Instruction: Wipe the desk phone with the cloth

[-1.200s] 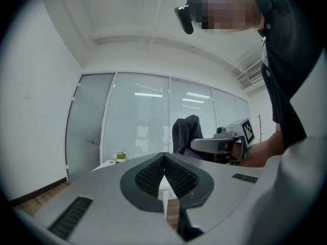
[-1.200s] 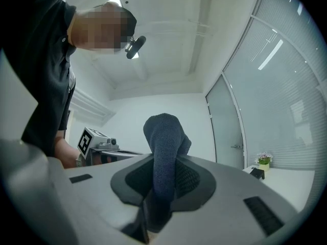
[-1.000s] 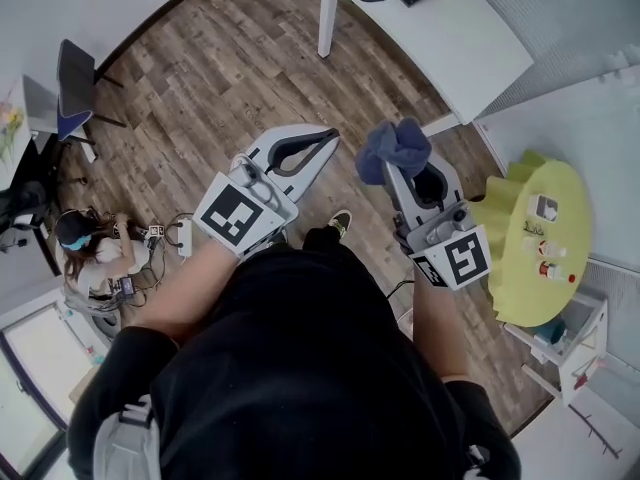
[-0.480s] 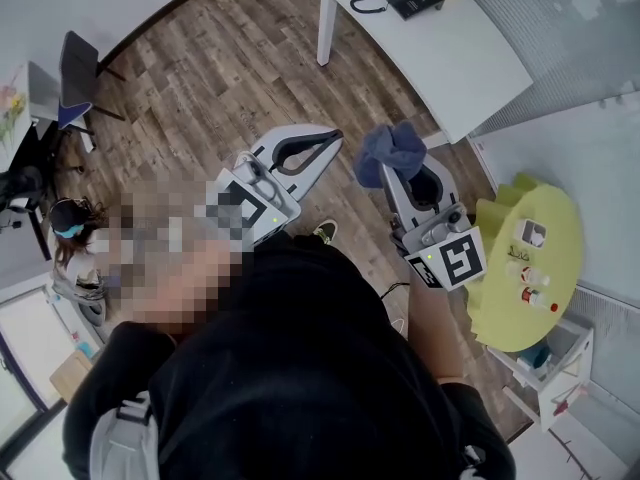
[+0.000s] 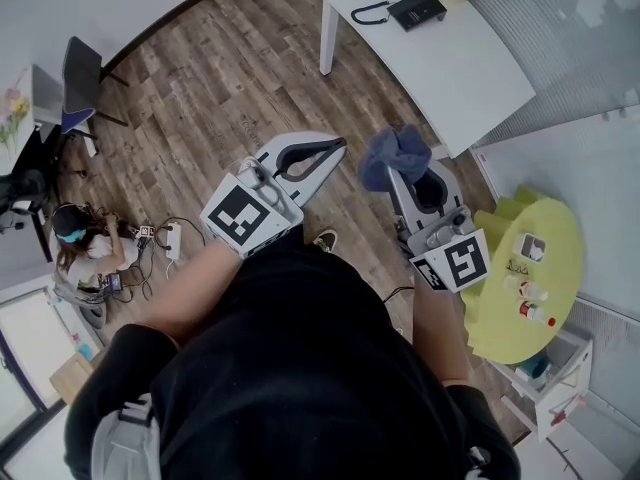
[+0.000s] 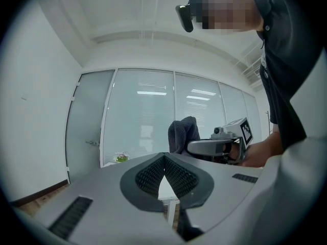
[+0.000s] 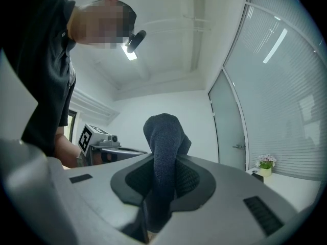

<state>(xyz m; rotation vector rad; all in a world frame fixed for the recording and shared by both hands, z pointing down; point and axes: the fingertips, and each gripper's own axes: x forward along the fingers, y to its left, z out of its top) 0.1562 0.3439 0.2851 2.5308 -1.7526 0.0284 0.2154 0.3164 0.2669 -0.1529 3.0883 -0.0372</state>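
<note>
Clamping blue cloth, right claw held well apart from desk phone on counter; left claw together, empty.

Bright, even daylight from the glass wall — sharp centres, heavy fisheye bending and dark vignette at the edges.

blue cloth, black phone, white desk

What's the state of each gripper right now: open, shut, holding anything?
Left gripper: shut, nothing between the jaws.
Right gripper: shut on the cloth.
</note>
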